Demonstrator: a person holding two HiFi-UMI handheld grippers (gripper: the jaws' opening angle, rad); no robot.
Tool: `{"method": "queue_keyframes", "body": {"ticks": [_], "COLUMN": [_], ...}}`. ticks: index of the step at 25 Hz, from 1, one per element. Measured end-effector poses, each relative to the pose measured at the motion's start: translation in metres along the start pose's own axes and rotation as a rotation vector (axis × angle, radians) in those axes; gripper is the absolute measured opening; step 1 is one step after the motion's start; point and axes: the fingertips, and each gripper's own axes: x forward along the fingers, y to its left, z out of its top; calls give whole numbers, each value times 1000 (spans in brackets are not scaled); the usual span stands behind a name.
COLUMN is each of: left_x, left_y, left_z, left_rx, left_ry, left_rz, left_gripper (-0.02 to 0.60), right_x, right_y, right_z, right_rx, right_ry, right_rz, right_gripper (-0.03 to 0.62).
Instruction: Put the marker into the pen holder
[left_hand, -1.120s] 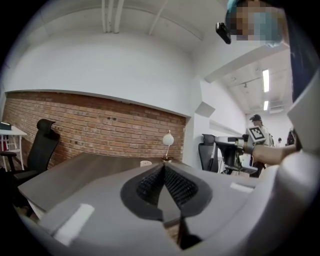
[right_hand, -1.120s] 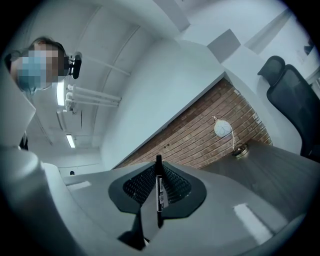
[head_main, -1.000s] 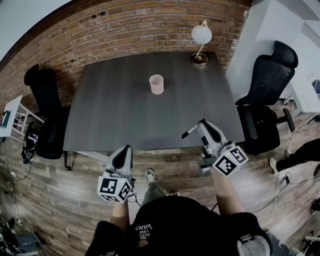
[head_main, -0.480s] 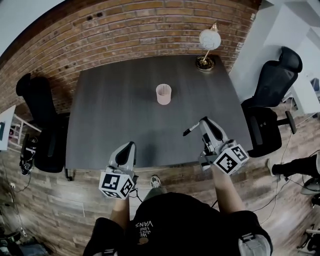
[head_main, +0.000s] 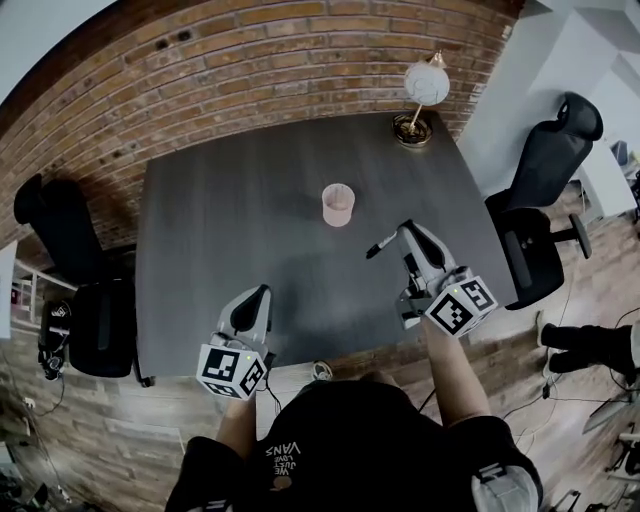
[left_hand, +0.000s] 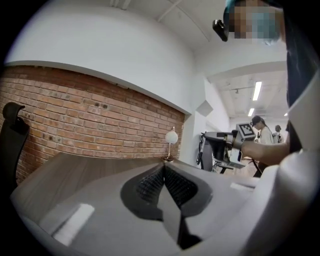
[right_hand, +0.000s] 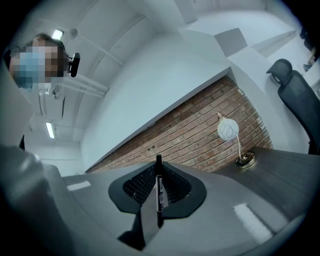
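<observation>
A pale pink mesh pen holder (head_main: 338, 204) stands upright near the middle of the dark grey table (head_main: 230, 230). My right gripper (head_main: 403, 233) hangs over the table's right part, right of and nearer than the holder, shut on a black marker (head_main: 381, 243) that sticks out to the left of the jaws. In the right gripper view the marker (right_hand: 159, 191) stands upright between the shut jaws of the right gripper (right_hand: 159, 192). My left gripper (head_main: 256, 303) hovers over the table's near edge, shut with nothing in it; its jaws meet in the left gripper view (left_hand: 165, 175).
A white globe lamp (head_main: 424, 92) stands at the table's far right corner, before a brick wall. Black office chairs stand to the right (head_main: 548, 170) and to the left (head_main: 60, 250). Another person (left_hand: 262, 135) stands far off in the left gripper view.
Both grippers have come forward over the table, the right one carrying the marker closer to the pen holder. The view has shifted toward the table.
</observation>
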Motion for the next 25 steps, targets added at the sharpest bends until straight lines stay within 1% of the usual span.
{"method": "queue_keyframes", "body": {"ticks": [4,8,18,25], "left_x": [9,15,29,34], "left_y": [13,17,23,25], "left_z": [-3,-9,-15,-23], "left_rx": [-12,-28,-84,-117], "left_ry": [10,24,32,45], "left_rz": [-9,6,136,216], "left_gripper": [54,54,54,54], "right_x": [22,47,128,165], "right_y": [-9,-22,-66,-95], "right_z": [1,-1,-25,-59], "right_rx": [-33,-46,-71,-66], "right_ry": [2,20,103,167], "right_rz": [-17,-2,81,93], "right_gripper": [38,38,38,38]}}
